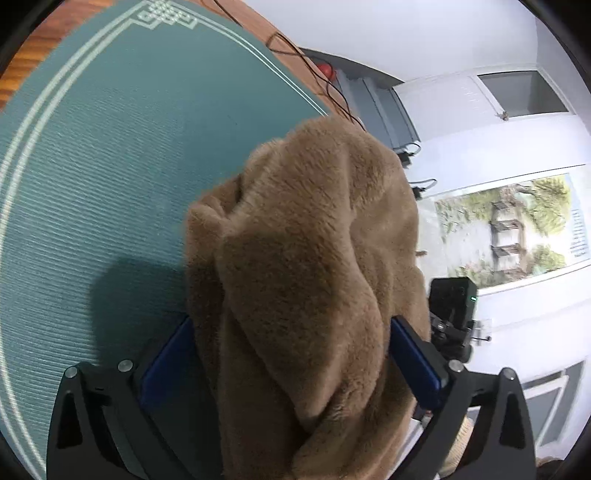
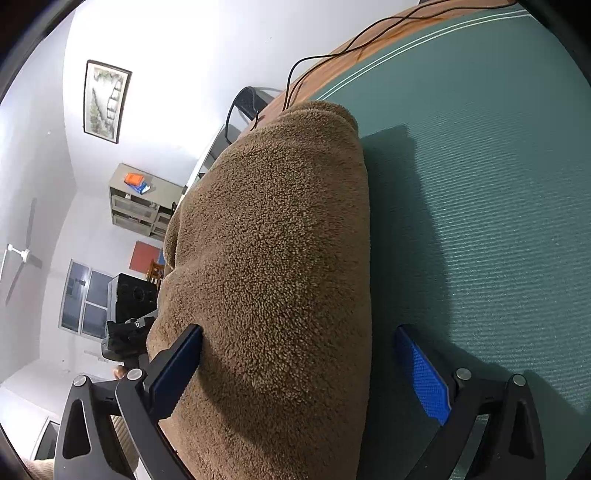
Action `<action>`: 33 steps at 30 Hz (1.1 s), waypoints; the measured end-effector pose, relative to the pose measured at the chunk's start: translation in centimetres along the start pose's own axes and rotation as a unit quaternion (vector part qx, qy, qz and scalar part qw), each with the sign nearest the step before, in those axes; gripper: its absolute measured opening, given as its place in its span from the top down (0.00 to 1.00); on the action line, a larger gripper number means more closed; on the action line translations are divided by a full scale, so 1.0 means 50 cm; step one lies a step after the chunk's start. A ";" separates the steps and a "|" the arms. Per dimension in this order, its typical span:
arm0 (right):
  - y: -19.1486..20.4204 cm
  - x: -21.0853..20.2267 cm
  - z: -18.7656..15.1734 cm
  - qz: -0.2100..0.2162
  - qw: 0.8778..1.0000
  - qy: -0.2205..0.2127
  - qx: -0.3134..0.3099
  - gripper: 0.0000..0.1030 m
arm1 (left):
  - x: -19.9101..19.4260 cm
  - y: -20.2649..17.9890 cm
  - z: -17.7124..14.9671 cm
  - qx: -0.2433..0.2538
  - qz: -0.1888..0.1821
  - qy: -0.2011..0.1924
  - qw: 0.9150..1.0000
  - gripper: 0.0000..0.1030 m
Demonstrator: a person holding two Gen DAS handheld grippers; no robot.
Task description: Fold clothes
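A brown fleece garment (image 1: 314, 240) lies bunched on the green mat (image 1: 92, 166), near the mat's edge. My left gripper (image 1: 291, 319) stands wide open with the plush fabric filling the gap between its blue pads (image 1: 413, 362). In the right wrist view the same garment (image 2: 273, 240) shows a curly looped texture. My right gripper (image 2: 300, 328) is open too. Its left finger (image 2: 177, 365) rests against the cloth, and its right pad (image 2: 421, 376) hangs clear over the mat (image 2: 480, 184). Each view shows the other gripper's black body (image 1: 452, 306) (image 2: 129, 295) beyond the garment.
The mat has white border lines and lies on a wooden table (image 2: 332, 59). Black cables (image 2: 369, 33) run along the table's far edge. Beyond are white walls, a framed picture (image 2: 105, 99), a grey shelf unit (image 2: 140, 199) and a window (image 2: 85, 299).
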State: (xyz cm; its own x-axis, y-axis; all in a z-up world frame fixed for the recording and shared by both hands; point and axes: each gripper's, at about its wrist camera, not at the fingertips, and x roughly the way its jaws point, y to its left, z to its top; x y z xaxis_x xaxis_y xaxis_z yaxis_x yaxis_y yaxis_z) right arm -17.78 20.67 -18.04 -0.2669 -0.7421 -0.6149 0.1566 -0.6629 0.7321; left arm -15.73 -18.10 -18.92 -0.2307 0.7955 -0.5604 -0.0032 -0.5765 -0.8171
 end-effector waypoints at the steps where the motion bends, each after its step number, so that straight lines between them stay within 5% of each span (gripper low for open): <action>1: -0.001 0.001 0.001 0.002 1.000 0.002 0.001 0.01 | 0.004 0.000 -0.001 -0.002 -0.005 0.005 1.000 0.01; 12: 0.038 0.065 0.023 0.039 0.998 0.041 -0.011 0.00 | 0.012 -0.008 -0.006 0.025 -0.002 0.027 0.999 0.01; 15: 0.037 0.072 0.031 0.048 0.998 0.040 -0.007 0.00 | 0.020 -0.017 -0.010 0.035 0.003 0.039 0.999 0.10; 26: 0.051 0.079 0.021 0.021 0.999 0.027 -0.004 0.00 | 0.025 -0.015 -0.005 0.020 0.011 0.041 0.999 0.15; 33: 0.084 0.070 -0.009 -0.031 0.999 -0.008 -0.015 0.34 | 0.018 -0.026 -0.020 0.017 0.004 0.023 1.000 0.34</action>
State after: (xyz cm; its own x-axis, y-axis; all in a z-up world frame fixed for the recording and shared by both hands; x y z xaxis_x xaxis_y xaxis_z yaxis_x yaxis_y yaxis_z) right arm -17.62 15.24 -17.25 -0.2925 -0.6982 -0.6534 0.1681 -0.7102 0.6836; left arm -14.95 -16.44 -18.52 -0.1860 0.7979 -0.5734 -0.0339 -0.5884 -0.8079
